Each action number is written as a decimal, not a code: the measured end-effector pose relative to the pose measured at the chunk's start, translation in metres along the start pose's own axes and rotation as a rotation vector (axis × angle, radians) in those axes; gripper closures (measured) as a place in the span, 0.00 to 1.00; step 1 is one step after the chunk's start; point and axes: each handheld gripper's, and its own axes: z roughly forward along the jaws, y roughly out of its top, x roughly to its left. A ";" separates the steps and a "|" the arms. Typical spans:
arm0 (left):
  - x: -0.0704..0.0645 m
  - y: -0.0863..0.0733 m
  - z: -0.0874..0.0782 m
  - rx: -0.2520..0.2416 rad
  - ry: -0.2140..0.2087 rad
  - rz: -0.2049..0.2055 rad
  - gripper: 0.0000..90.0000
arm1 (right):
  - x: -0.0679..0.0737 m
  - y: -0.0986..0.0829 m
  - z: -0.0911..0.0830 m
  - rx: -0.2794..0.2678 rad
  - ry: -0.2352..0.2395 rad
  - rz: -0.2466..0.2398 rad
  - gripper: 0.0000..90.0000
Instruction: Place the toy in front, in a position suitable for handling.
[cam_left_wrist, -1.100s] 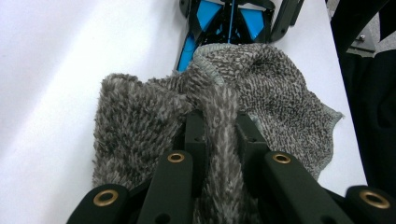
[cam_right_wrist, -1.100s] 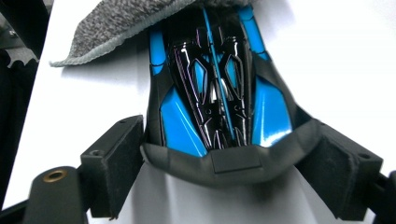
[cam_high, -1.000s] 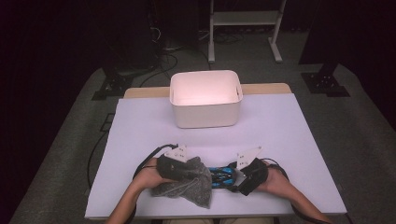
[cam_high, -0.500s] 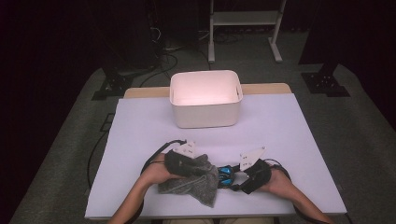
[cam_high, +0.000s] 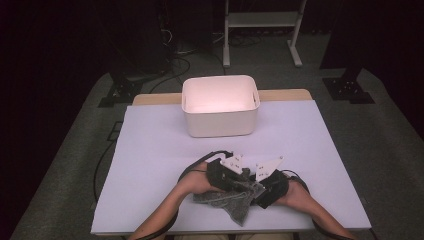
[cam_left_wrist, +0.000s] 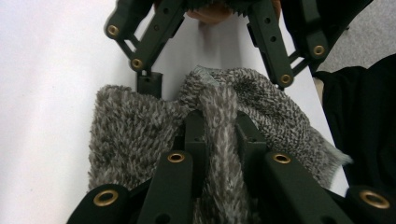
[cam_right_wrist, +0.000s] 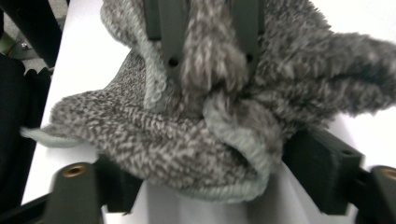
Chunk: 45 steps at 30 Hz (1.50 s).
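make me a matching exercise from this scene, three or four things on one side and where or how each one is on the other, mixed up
Things:
1. left gripper
2. right gripper
3. white bin
4. grey fuzzy sock

Places or states:
A. stands at the far side of the table, nothing showing inside it
B. jaws wide apart, with the sock's cuff bunched between them
C. lies crumpled at the near edge between the two hands
D. jaws shut on a raised fold of the sock

Pairs: 1-D, 2-B, 3-A, 4-C
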 end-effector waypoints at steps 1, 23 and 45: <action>0.001 -0.001 -0.001 0.004 0.000 0.001 0.88 | 0.000 0.001 0.002 -0.001 0.001 -0.003 0.25; 0.006 -0.037 -0.031 -0.055 0.034 -0.096 0.88 | 0.002 0.010 0.019 0.009 -0.022 -0.037 0.24; -0.004 -0.087 -0.068 -0.049 0.109 -0.197 0.88 | 0.001 0.010 0.019 0.009 -0.020 -0.038 0.24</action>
